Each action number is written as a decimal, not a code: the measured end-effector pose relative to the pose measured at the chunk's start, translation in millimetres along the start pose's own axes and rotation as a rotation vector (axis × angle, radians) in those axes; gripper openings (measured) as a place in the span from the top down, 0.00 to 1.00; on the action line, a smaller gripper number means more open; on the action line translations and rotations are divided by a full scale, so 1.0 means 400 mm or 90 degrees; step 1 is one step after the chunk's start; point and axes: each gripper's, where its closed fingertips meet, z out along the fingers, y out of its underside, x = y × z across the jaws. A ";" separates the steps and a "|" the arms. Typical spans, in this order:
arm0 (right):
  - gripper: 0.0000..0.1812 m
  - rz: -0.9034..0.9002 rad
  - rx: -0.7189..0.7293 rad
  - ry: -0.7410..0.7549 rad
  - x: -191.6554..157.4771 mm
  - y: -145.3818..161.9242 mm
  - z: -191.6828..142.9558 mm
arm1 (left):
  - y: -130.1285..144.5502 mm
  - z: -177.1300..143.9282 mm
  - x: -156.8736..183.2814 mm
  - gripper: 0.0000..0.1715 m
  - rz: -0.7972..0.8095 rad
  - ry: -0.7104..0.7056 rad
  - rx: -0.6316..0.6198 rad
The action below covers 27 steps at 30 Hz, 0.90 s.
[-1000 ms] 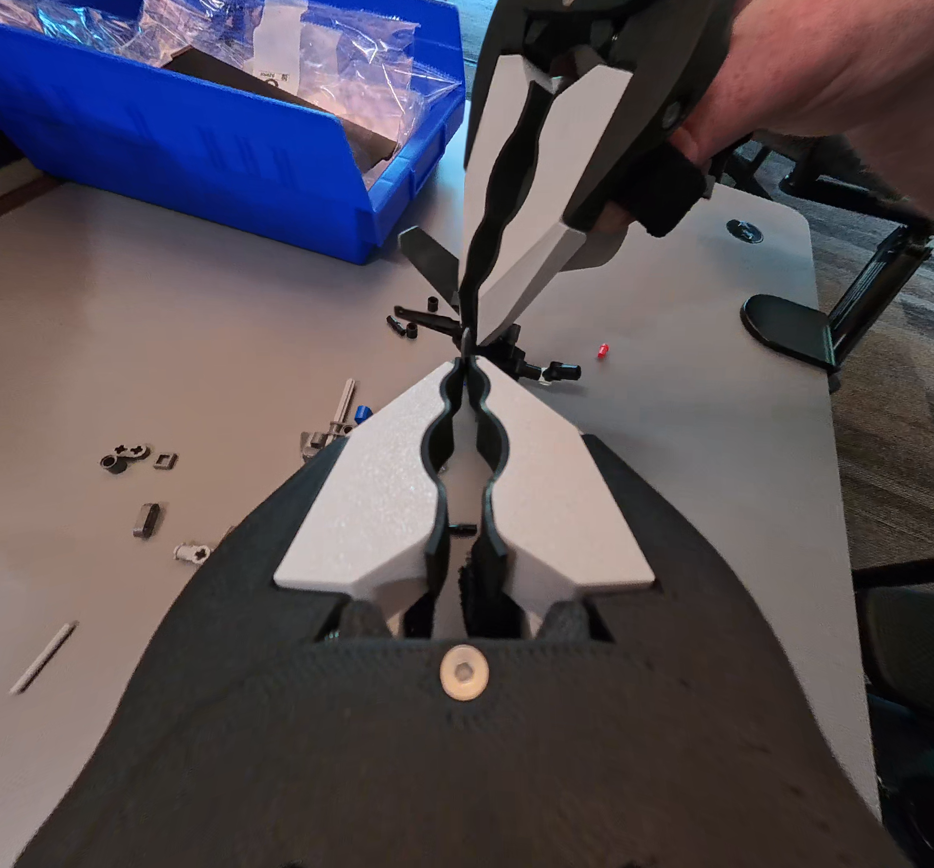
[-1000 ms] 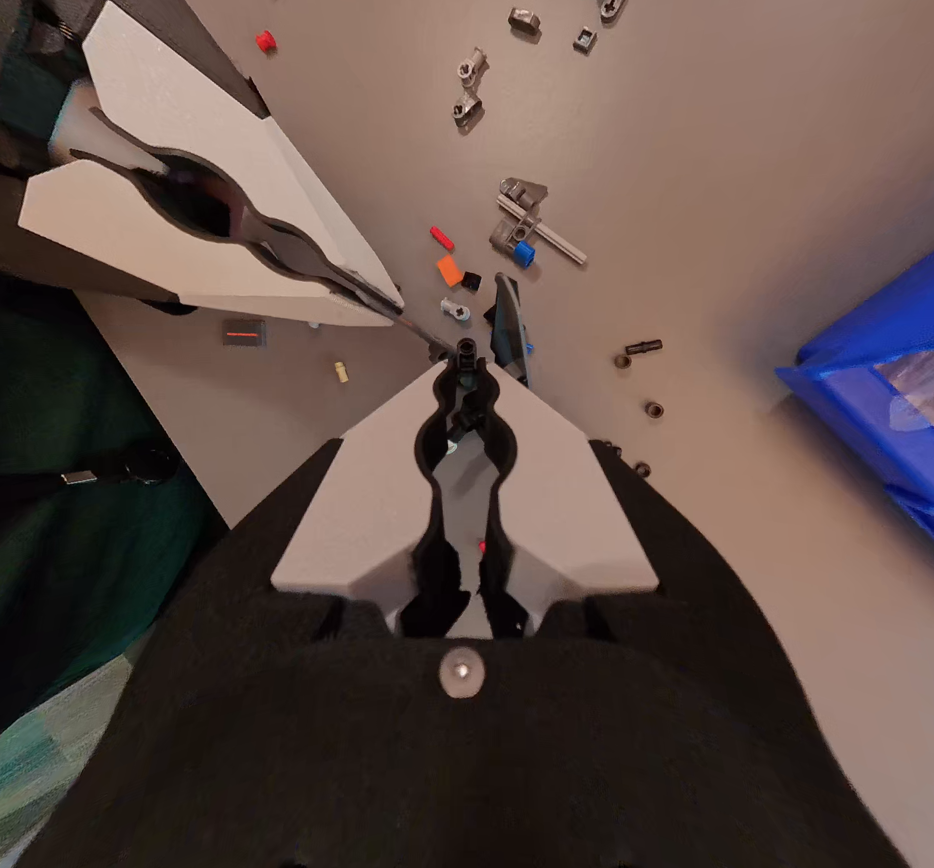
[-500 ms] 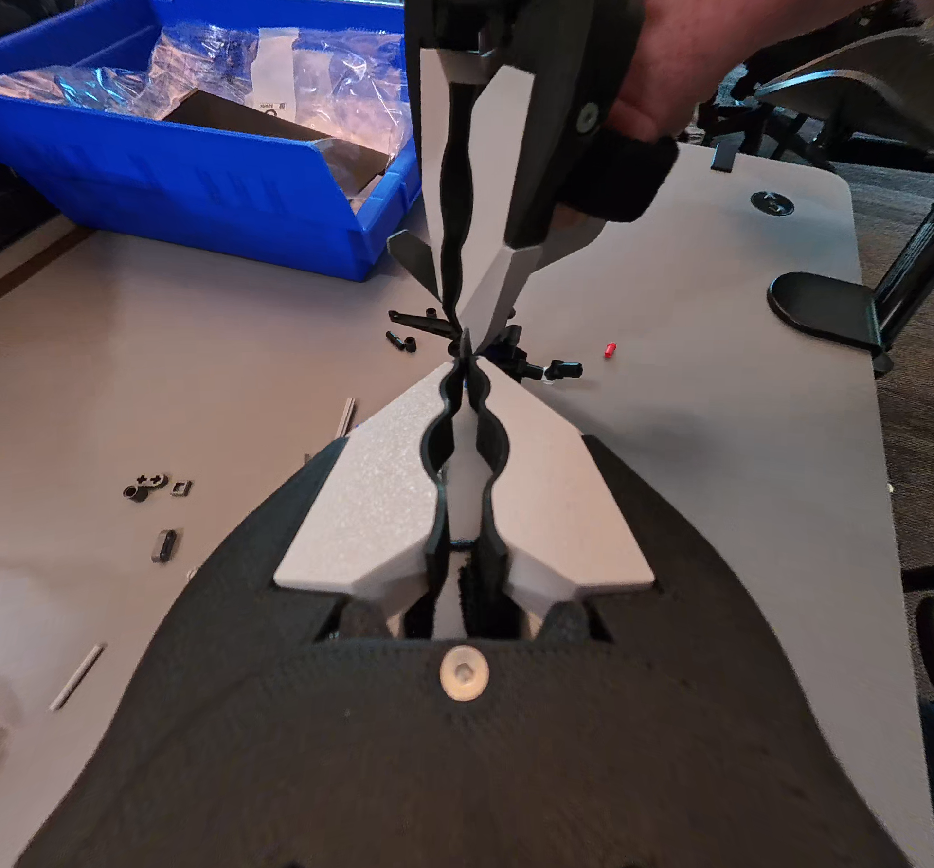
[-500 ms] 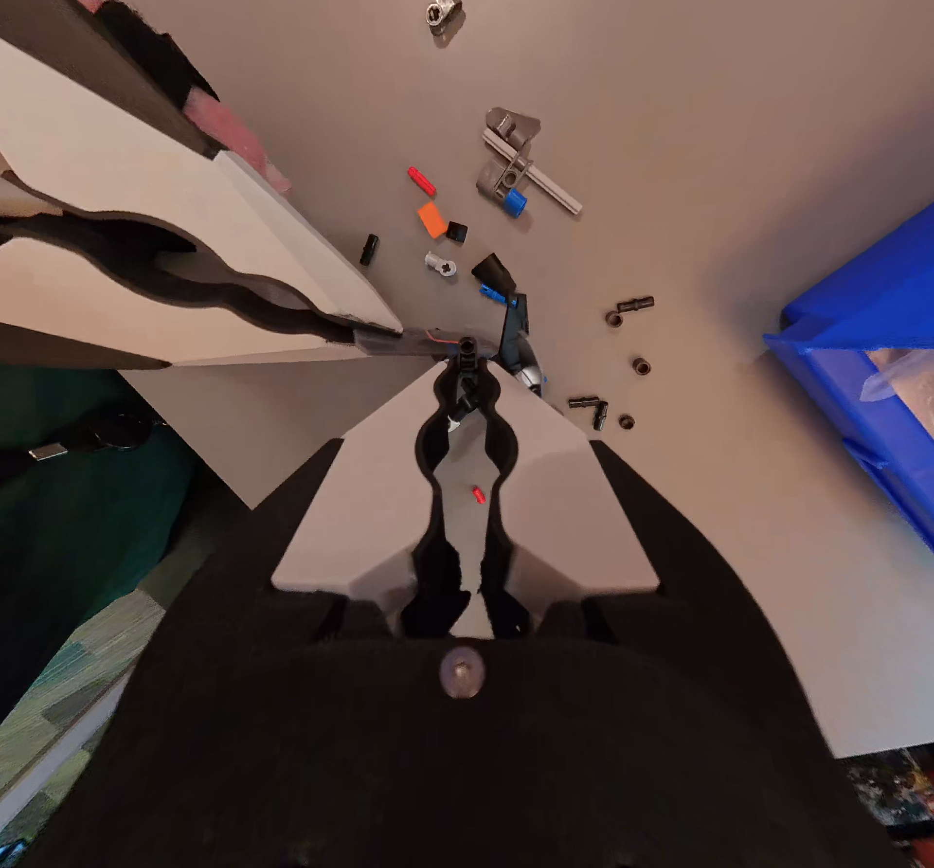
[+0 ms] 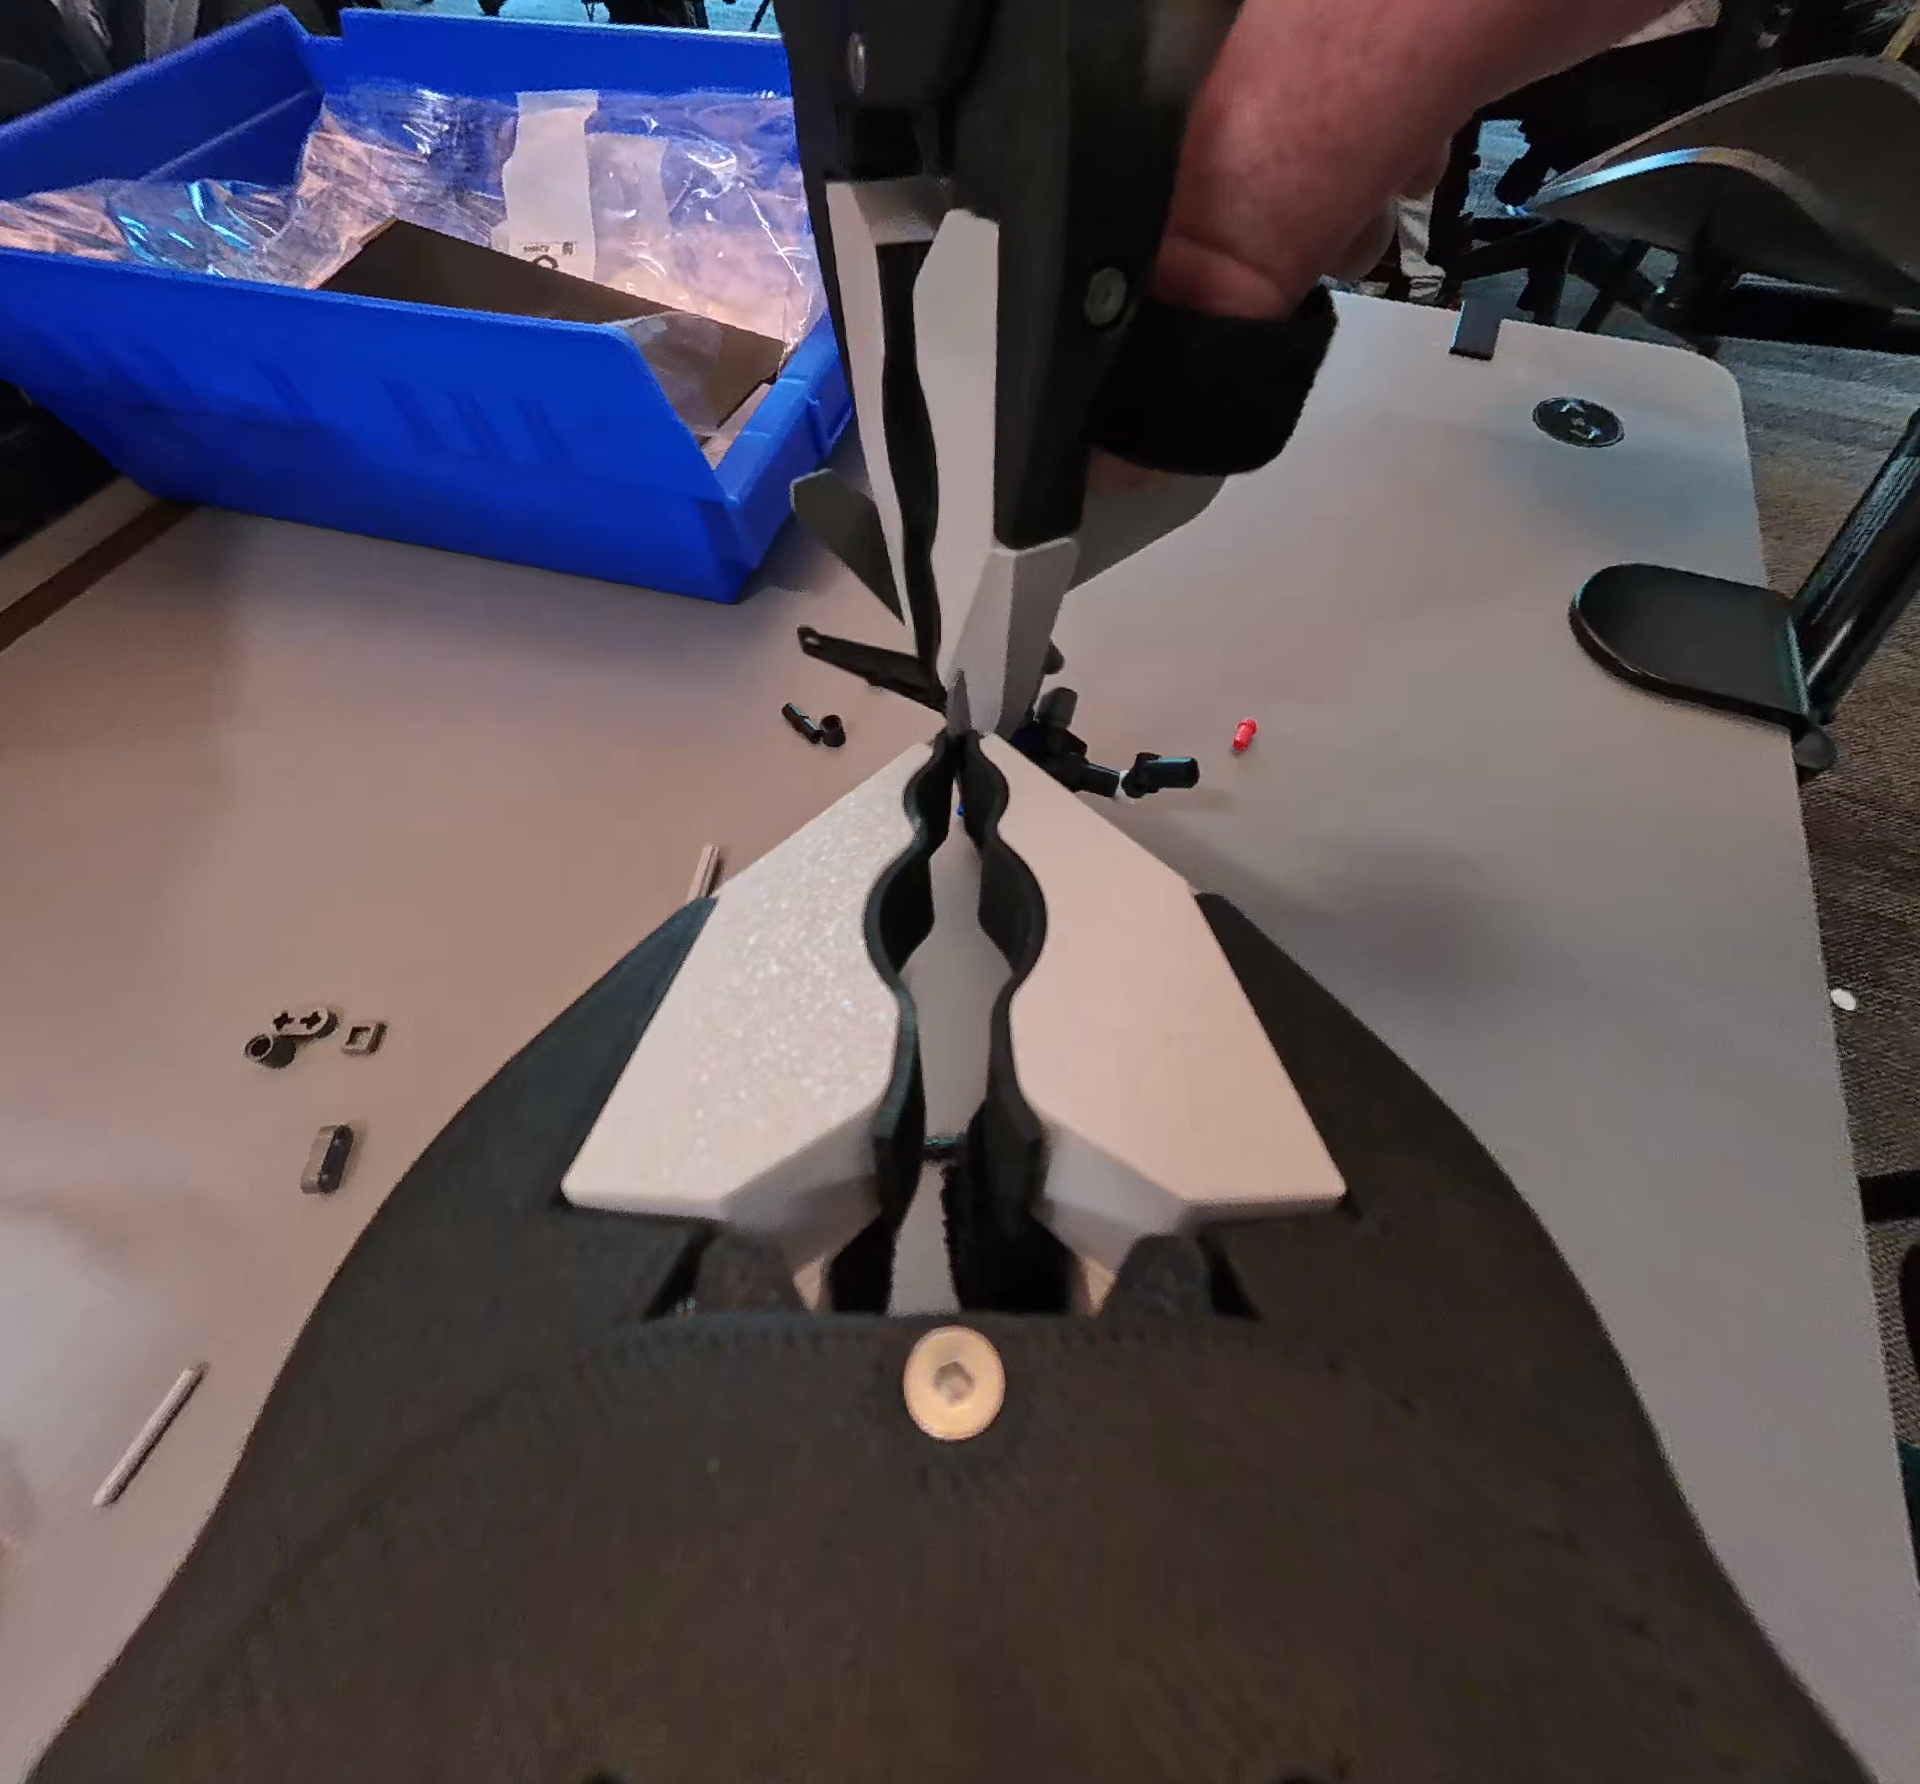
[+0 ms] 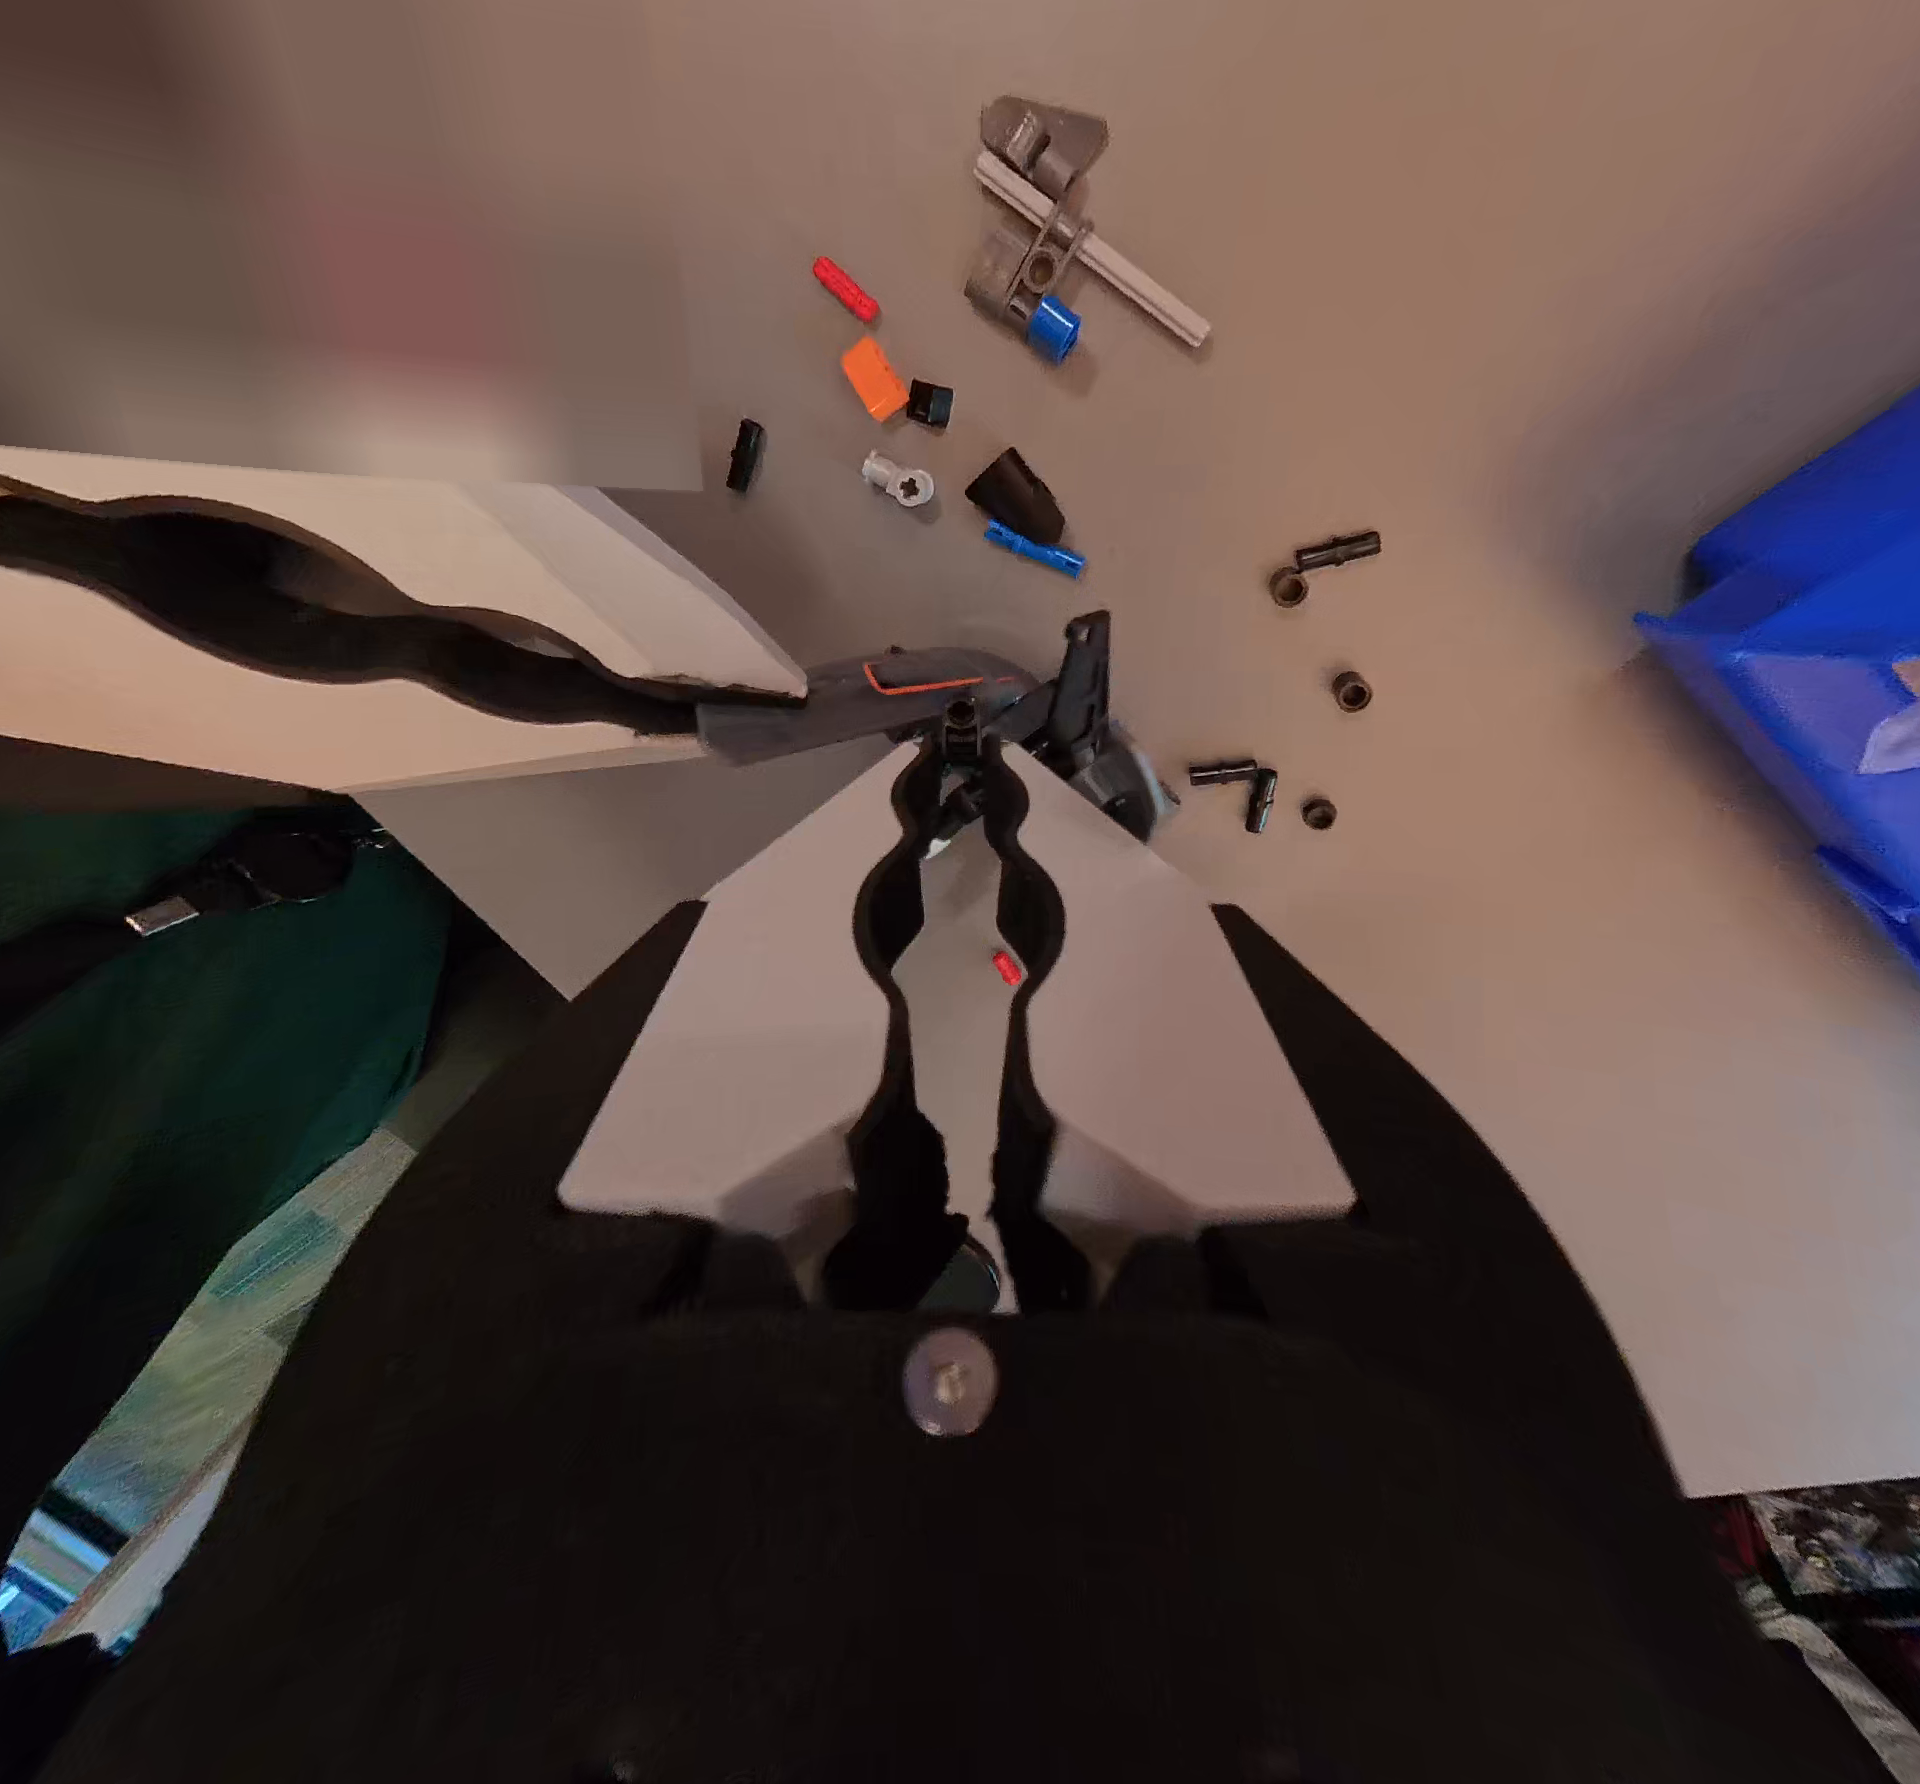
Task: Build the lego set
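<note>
My left gripper [image 5: 957, 760] is shut on the edge of a dark grey lego panel with an orange line [image 6: 894, 695]. This panel is part of a small assembly with black parts [image 6: 1083, 685], held just above the table. My right gripper [image 6: 962, 749] is shut on a small black pin piece [image 6: 962, 724] and holds its tip against the panel. In the left wrist view the right gripper [image 5: 975, 708] comes down from above, tip to tip with mine, and black assembly parts [image 5: 1081, 773] stick out behind. In the right wrist view the left gripper [image 6: 750, 708] enters from the left.
Loose pieces lie on the grey table [image 6: 1455, 176]: an orange piece [image 6: 873, 375], a red one [image 6: 847, 290], a blue pin [image 6: 1034, 545], a grey axle group [image 6: 1049, 248], black pins [image 6: 1335, 550]. A blue bin with bags [image 5: 364, 404] stands at the back left. A black stand [image 5: 1683, 643] is on the right. Left and right tips are no more than a few centimetres apart.
The right gripper has swung from a slant to nearly upright over my left tips. In the right wrist view the left gripper has turned level and more of the panel shows. Both stay shut.
</note>
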 end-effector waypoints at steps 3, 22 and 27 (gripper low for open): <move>0.97 0.006 -0.009 0.001 0.003 0.003 0.001 | -0.004 0.004 0.000 1.00 -0.002 0.000 0.001; 1.00 0.000 0.104 0.011 0.011 0.007 -0.014 | -0.015 0.009 -0.006 1.00 -0.012 0.008 0.008; 1.00 -0.008 0.111 0.014 0.010 0.008 -0.017 | -0.015 0.010 -0.005 1.00 -0.014 0.007 0.008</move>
